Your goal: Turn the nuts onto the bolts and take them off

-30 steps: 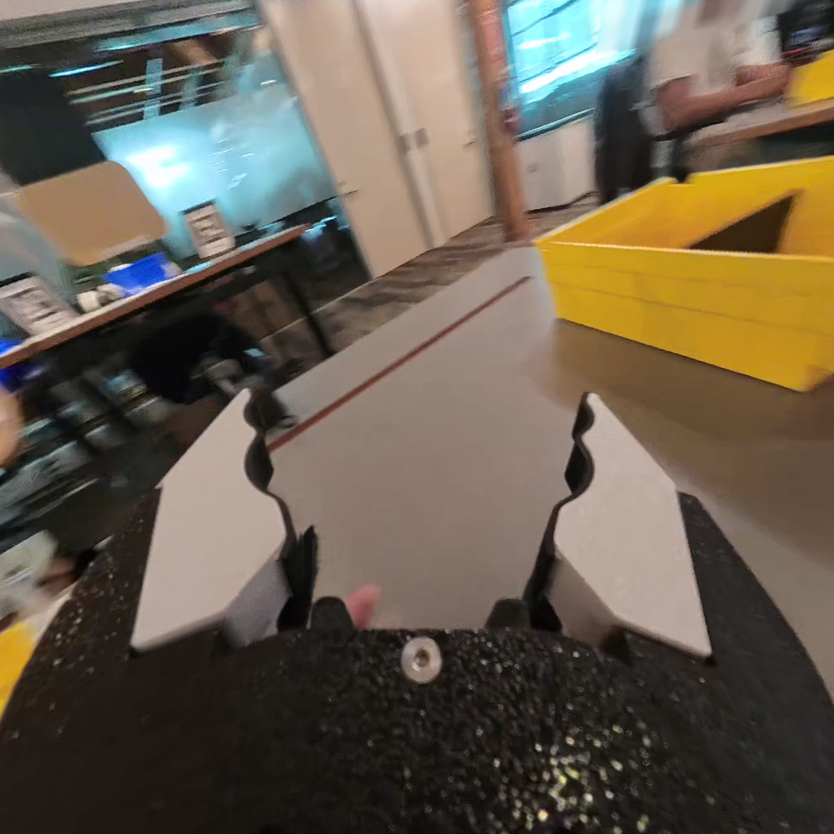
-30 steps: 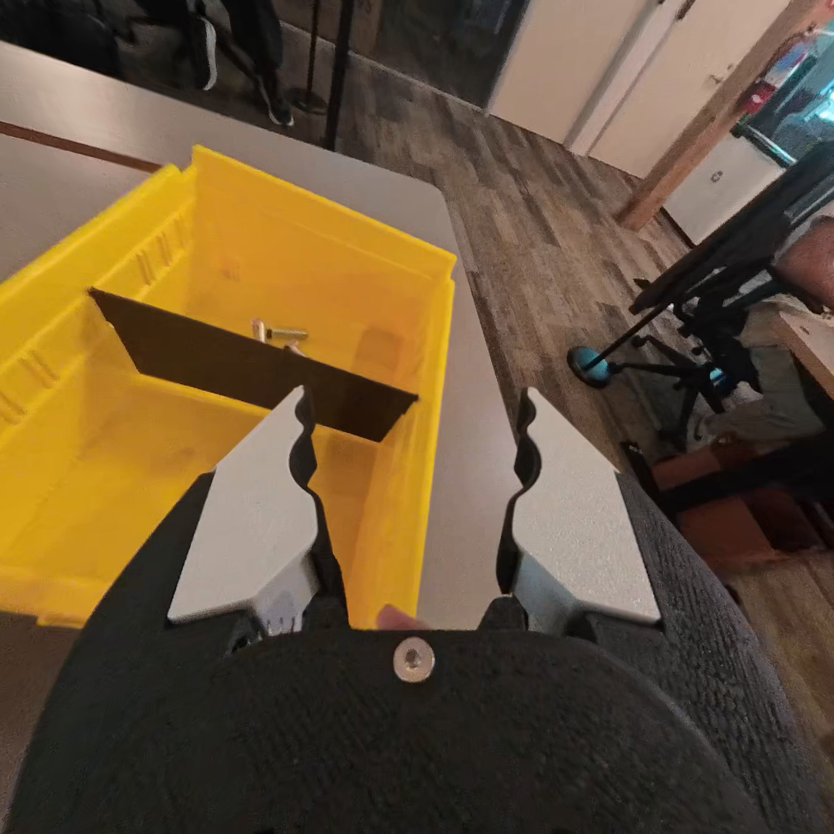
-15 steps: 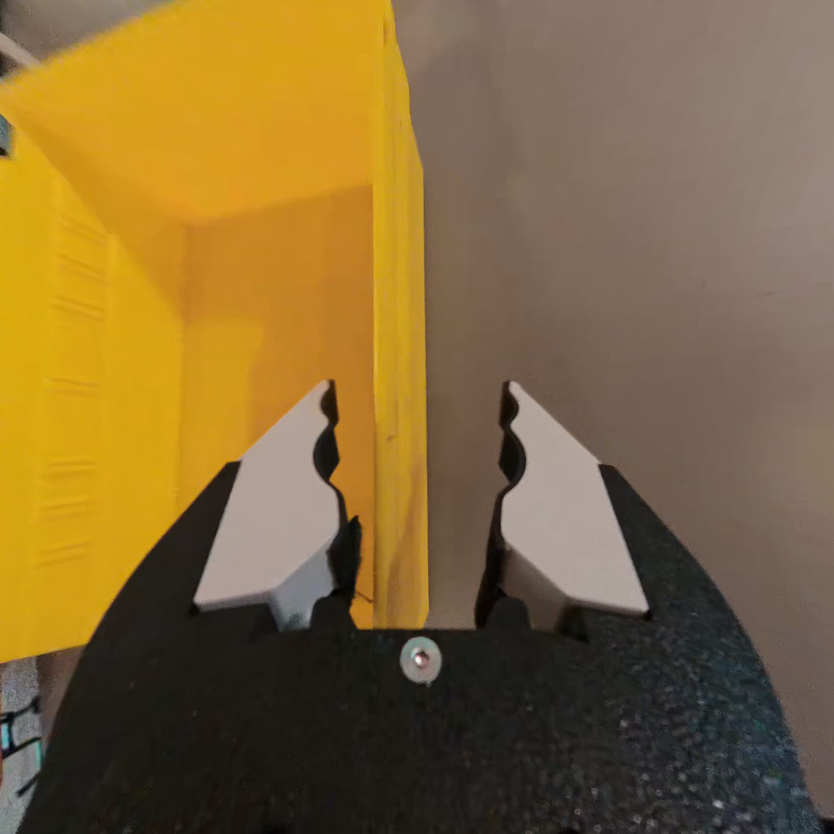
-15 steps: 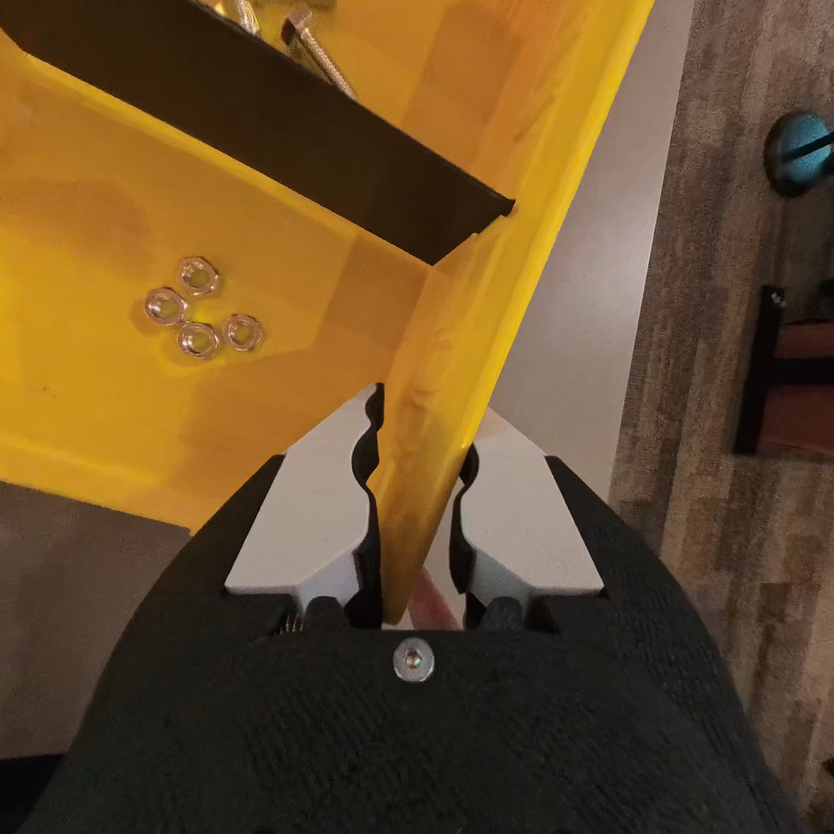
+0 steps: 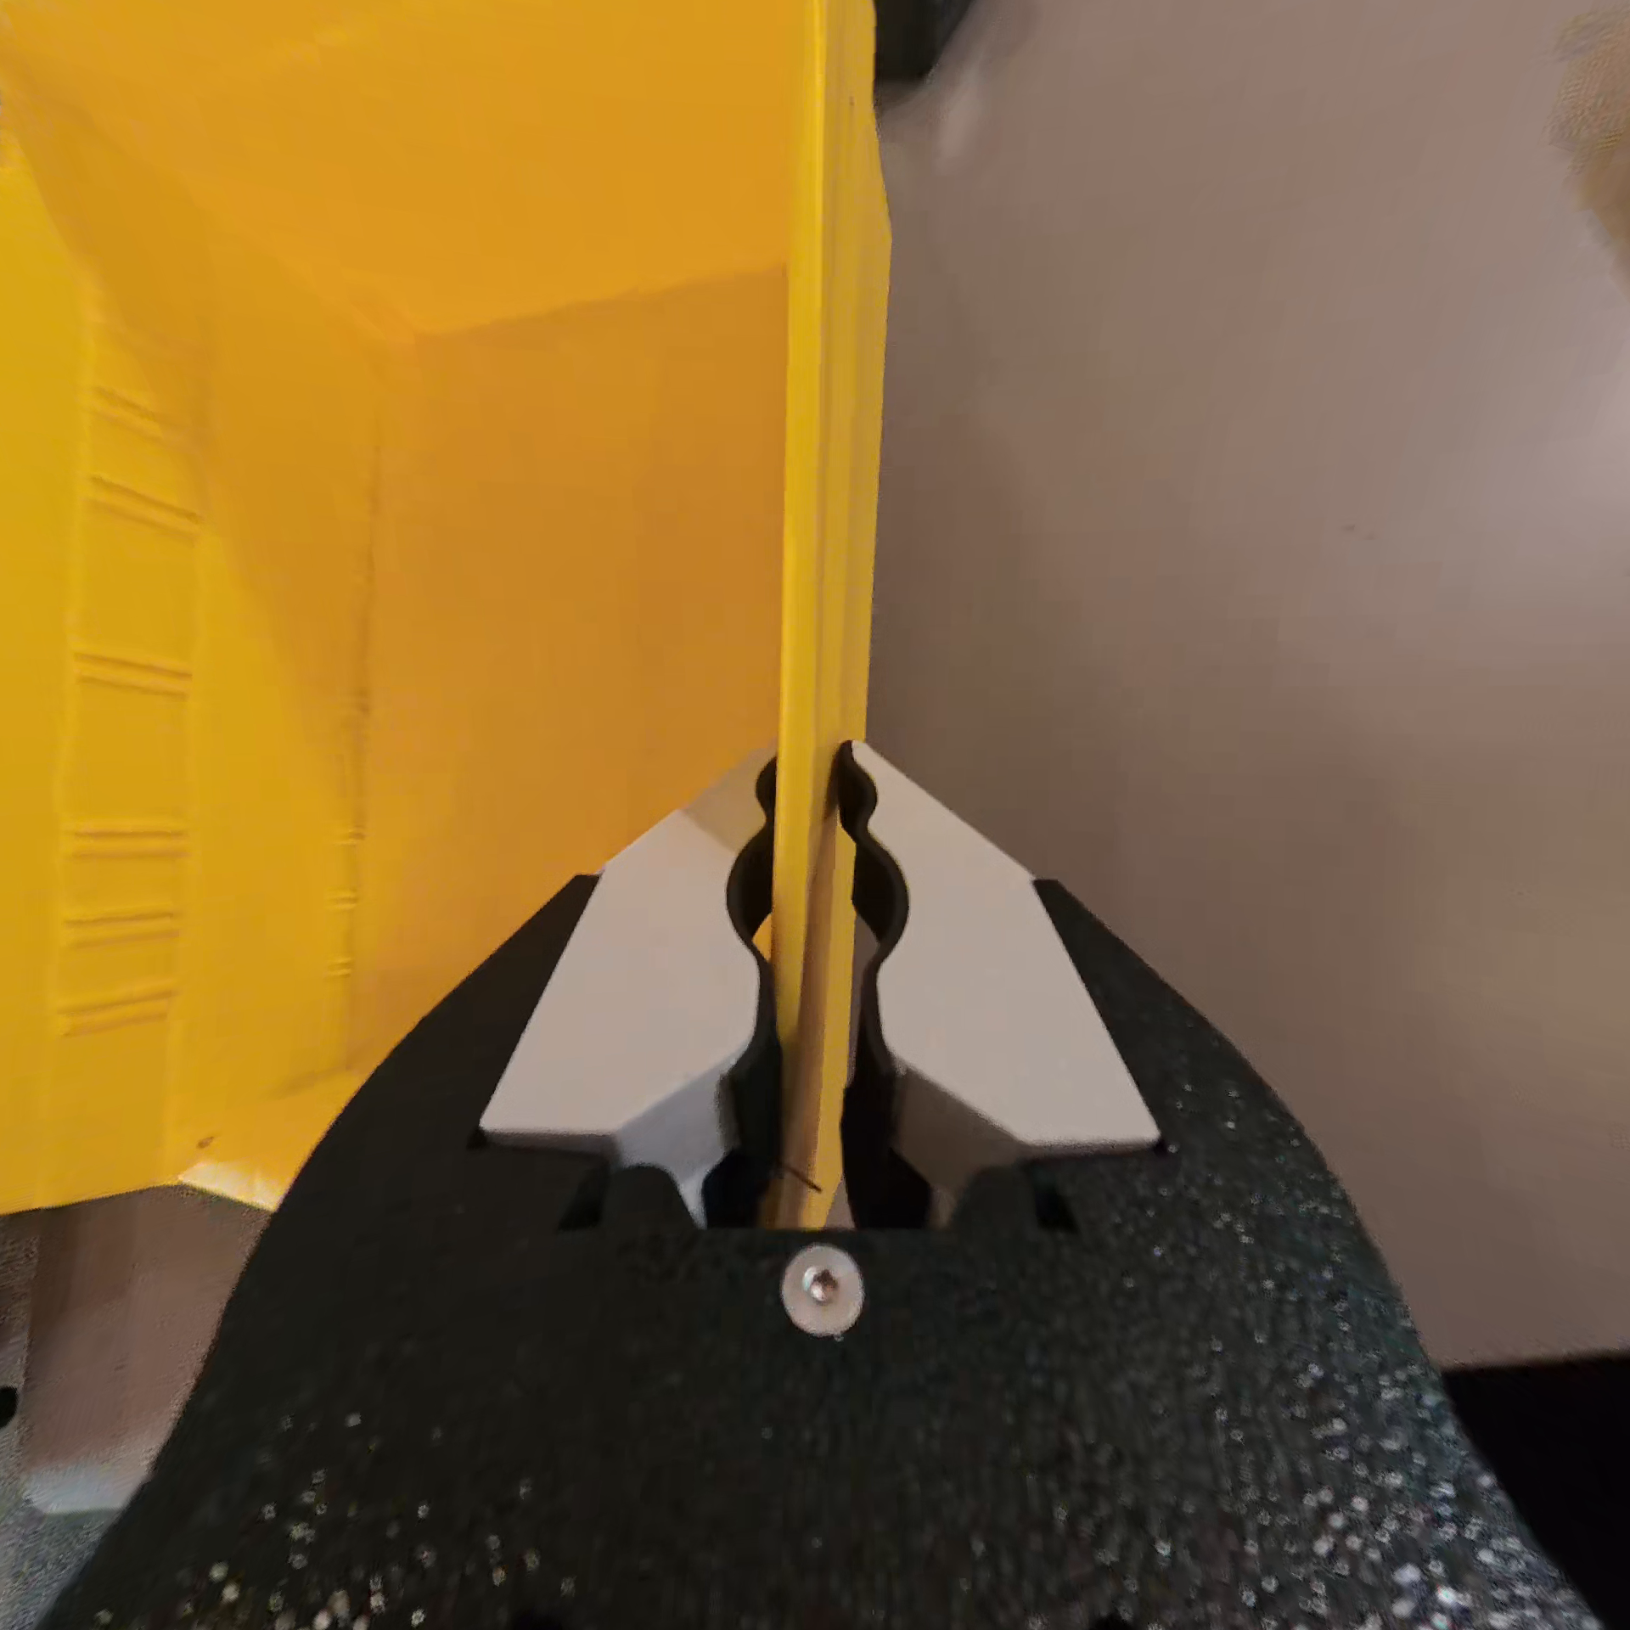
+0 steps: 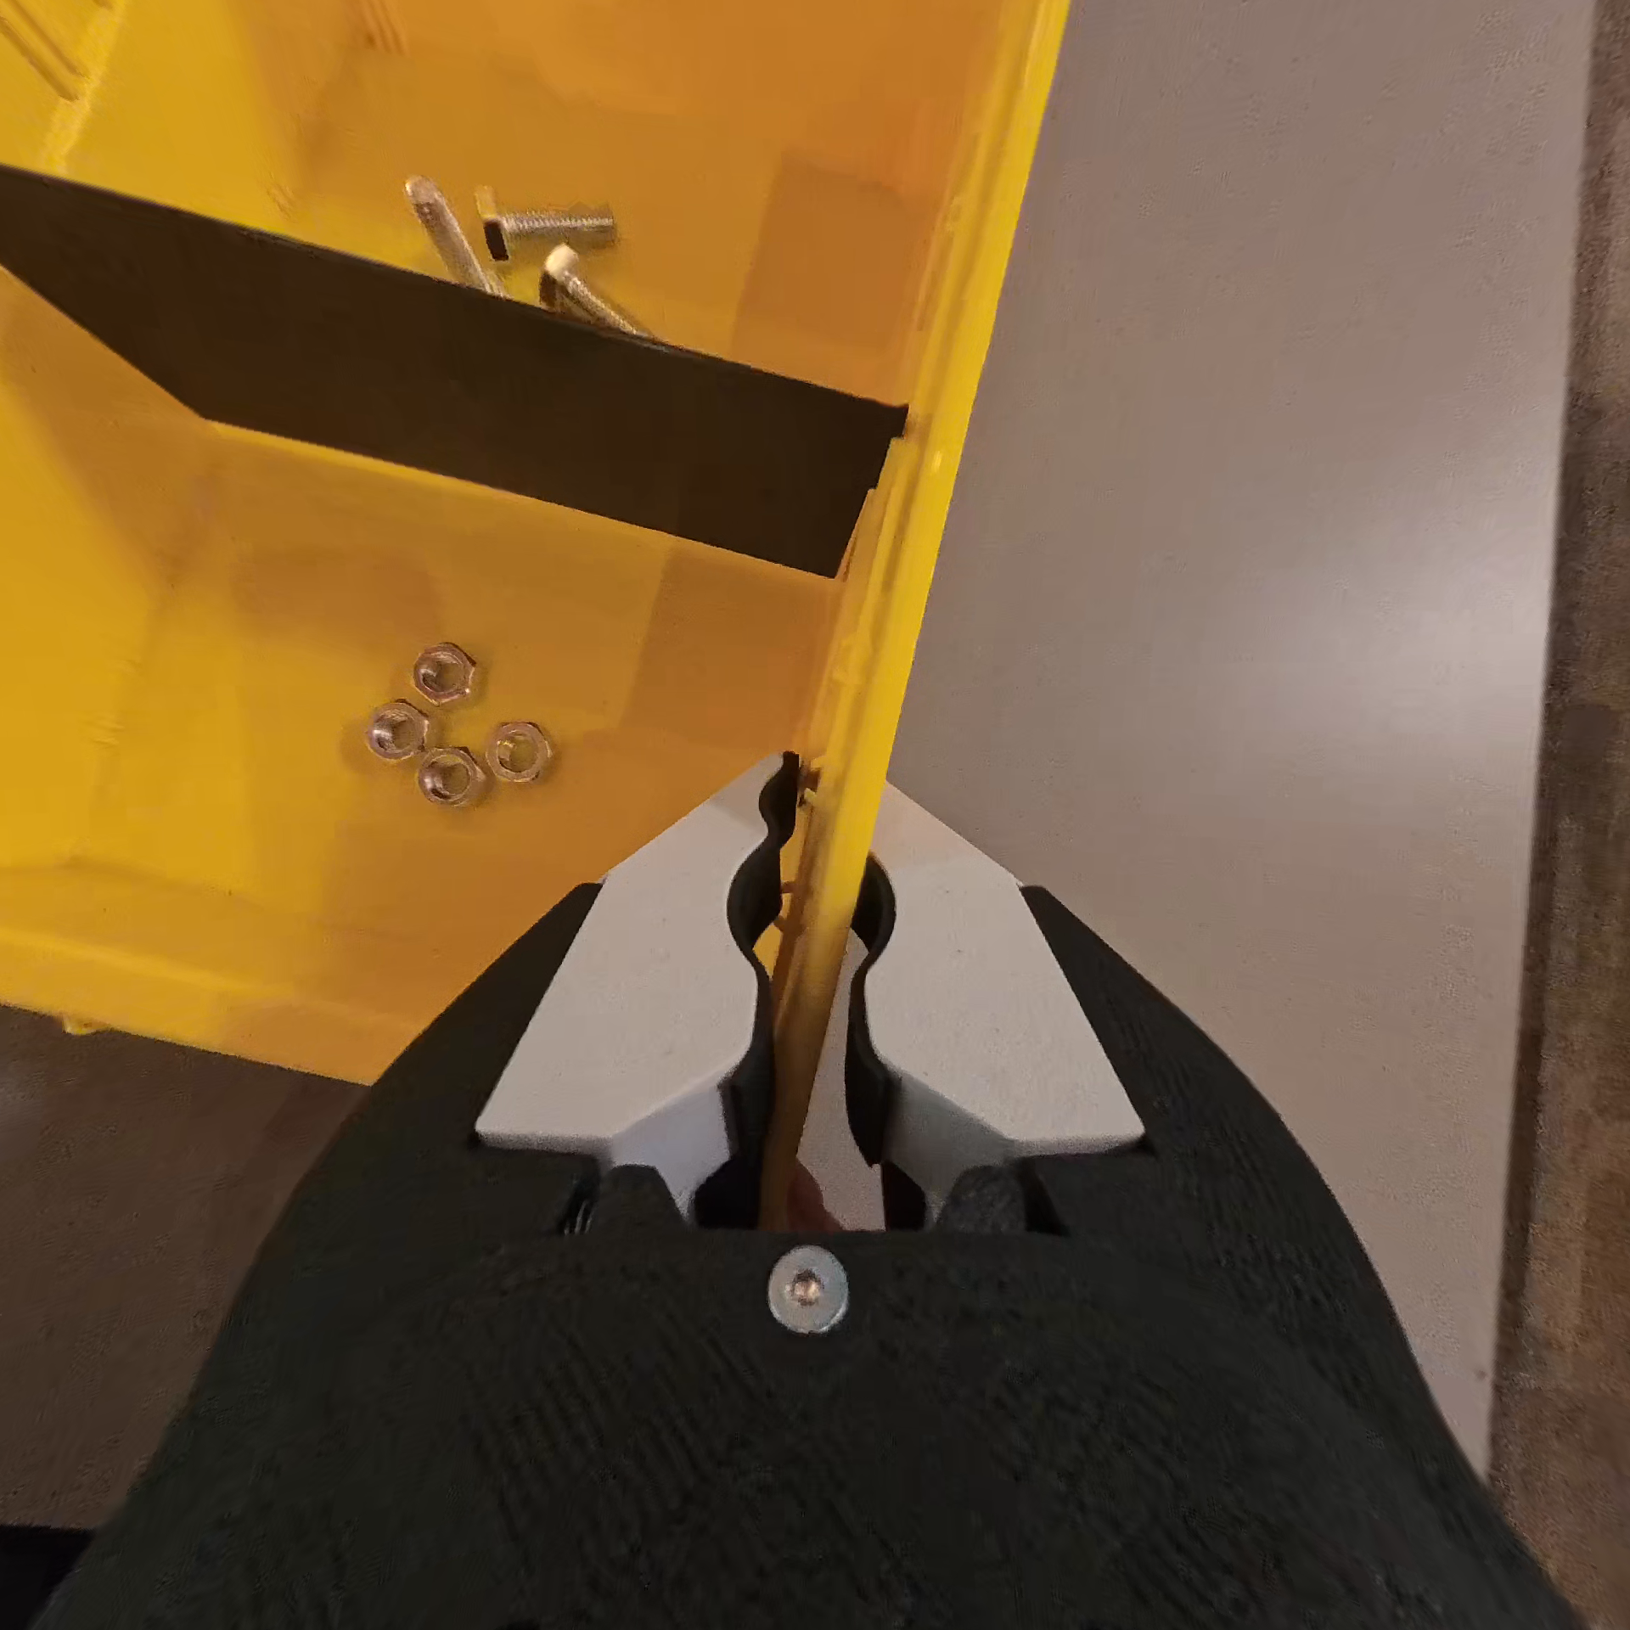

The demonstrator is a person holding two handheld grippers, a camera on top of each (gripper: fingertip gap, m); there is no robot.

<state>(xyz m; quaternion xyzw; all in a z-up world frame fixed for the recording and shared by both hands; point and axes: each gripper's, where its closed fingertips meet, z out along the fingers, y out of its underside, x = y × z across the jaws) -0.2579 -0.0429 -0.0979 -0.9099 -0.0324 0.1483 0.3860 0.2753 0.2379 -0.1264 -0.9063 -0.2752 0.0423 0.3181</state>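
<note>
Nuts (image 6: 454,725) untouched; both grippers now clamped on bin wall (image 5: 833,529).

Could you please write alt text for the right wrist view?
The right gripper is clamped on the side wall of a yellow bin. Inside, four nuts lie before a black divider, with bolts behind it.

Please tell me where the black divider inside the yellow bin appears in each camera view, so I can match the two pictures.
Left wrist view: not in it; only bare yellow walls show.
Right wrist view: the black divider crosses the upper half, bolts behind, nuts in front.
Shared landmark: the yellow bin, its wall clamped in both grippers.
</note>
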